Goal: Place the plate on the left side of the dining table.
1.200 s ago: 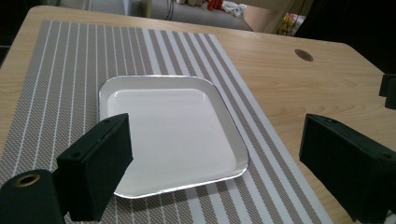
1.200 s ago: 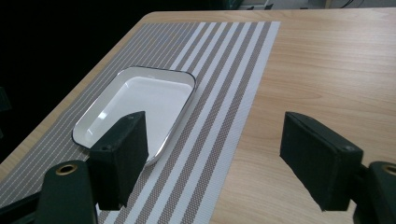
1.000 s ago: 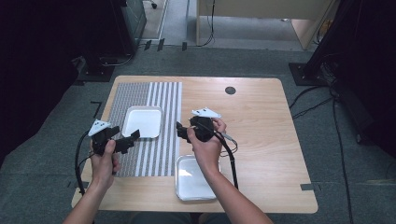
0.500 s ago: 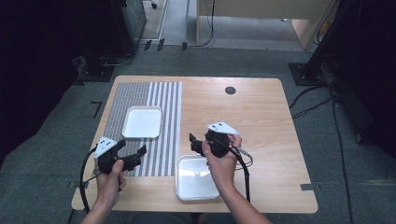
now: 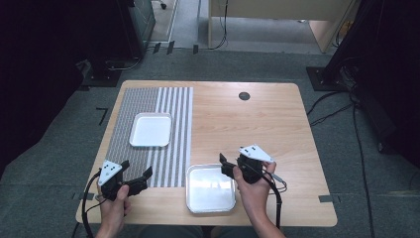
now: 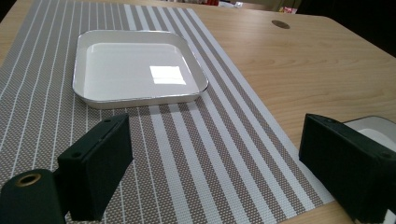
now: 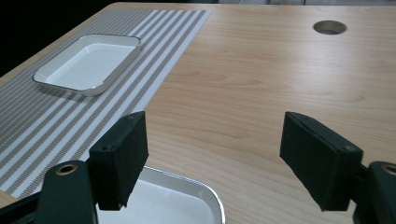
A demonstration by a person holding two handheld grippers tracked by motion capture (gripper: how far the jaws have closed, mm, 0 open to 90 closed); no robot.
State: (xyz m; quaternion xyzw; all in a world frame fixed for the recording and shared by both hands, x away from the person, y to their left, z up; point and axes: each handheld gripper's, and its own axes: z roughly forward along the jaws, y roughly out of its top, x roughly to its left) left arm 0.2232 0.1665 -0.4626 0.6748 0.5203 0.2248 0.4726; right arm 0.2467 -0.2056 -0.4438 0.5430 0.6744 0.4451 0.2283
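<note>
A white square tray (image 5: pixel 150 130) lies on the striped placemat (image 5: pixel 173 148) at the table's left. A second white tray (image 5: pixel 210 201) sits on bare wood near the front edge. My left gripper (image 5: pixel 136 169) hovers over the mat's front left corner, open and empty; in the left gripper view its jaws (image 6: pixel 219 163) stand wide, facing the far tray (image 6: pixel 135 70). My right gripper (image 5: pixel 224 166) is open just past the near tray's right rear corner. In the right gripper view, nothing is between its jaws (image 7: pixel 219 158), and the near tray's rim (image 7: pixel 187 184) lies below them.
The wooden table (image 5: pixel 257 124) has a round cable hole (image 5: pixel 244 95) at the back. Cables (image 5: pixel 277 198) trail from both grippers toward the front edge. Dark floor, cables and furniture surround the table.
Both hands have drawn back toward the table's front edge. The left gripper came off the far tray's side; the right one shifted right, beside the near tray. Both stayed open.
</note>
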